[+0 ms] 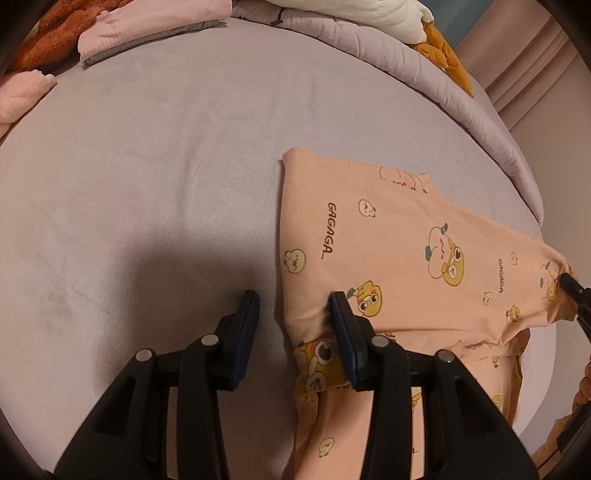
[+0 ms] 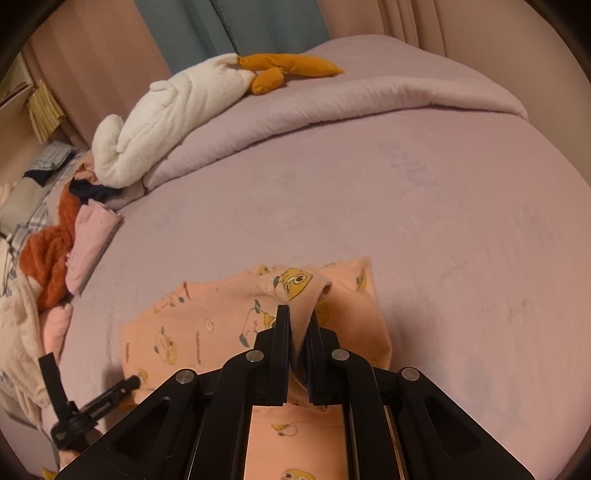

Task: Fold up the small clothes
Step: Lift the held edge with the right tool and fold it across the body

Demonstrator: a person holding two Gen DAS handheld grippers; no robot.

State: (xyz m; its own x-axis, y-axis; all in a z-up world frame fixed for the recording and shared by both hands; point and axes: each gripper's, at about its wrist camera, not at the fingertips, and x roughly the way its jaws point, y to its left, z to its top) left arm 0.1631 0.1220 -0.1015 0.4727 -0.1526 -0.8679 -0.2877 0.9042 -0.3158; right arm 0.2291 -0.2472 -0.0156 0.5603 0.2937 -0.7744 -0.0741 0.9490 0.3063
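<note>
A small peach garment (image 1: 406,258) printed with cartoon ducks and "GAGAGA" lies on the lilac bed (image 1: 166,166). My left gripper (image 1: 293,302) is open at the garment's left edge; one finger rests on the cloth, the other is over bare sheet. My right gripper (image 2: 299,317) is shut on a cuff of the garment (image 2: 295,291) and holds it lifted above the rest of the cloth (image 2: 207,332). The right gripper's tip shows at the far right of the left wrist view (image 1: 569,282). The left gripper shows at the lower left of the right wrist view (image 2: 122,387).
A pile of folded pink and rust clothes (image 1: 110,40) sits at the bed's far left corner. A rolled lilac duvet (image 2: 332,110) carries a white plush goose with orange feet (image 2: 166,114). Curtains (image 2: 221,26) hang behind the bed.
</note>
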